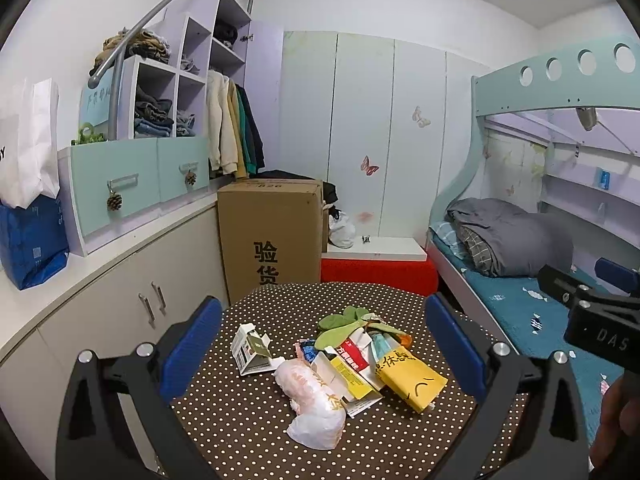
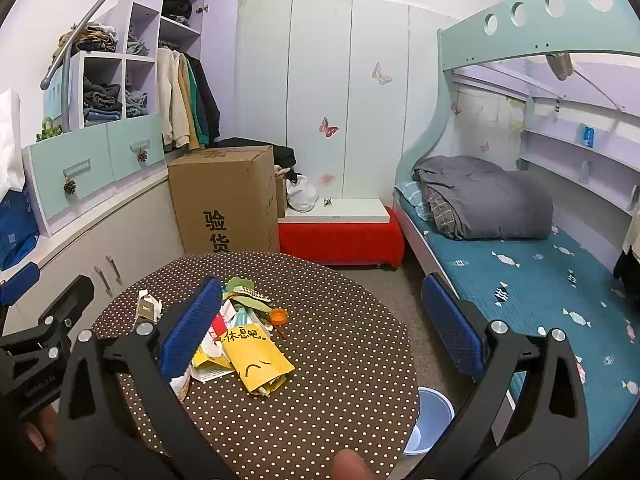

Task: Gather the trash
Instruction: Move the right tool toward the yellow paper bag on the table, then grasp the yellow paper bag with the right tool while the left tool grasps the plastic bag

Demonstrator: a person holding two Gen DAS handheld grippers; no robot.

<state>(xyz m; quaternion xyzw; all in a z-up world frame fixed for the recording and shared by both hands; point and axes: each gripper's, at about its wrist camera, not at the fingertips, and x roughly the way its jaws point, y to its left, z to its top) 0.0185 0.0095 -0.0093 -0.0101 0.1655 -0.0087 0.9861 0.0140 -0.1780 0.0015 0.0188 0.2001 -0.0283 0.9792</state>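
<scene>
A pile of trash lies on a round table [image 1: 240, 420] with a brown polka-dot cloth. In the left wrist view I see a crumpled white plastic bag [image 1: 316, 404], a small torn carton [image 1: 252, 350], a yellow paper bag [image 1: 412, 376], flattened red and yellow boxes [image 1: 352, 364] and green scraps [image 1: 344, 320]. My left gripper [image 1: 322, 300] hangs open above the table's near side, the pile framed between its blue pads. My right gripper [image 2: 321, 282] is open too, right of the yellow bag [image 2: 256, 356] and an orange cap [image 2: 279, 316]. Its left pad hides part of the pile.
A pale blue bin [image 2: 434, 412] stands on the floor under the table's right edge. A cardboard box [image 1: 272, 232], a red bench [image 1: 376, 272], cabinets on the left and a bunk bed [image 2: 520, 272] on the right surround the table. The right gripper's black frame [image 1: 596, 320] shows at the right.
</scene>
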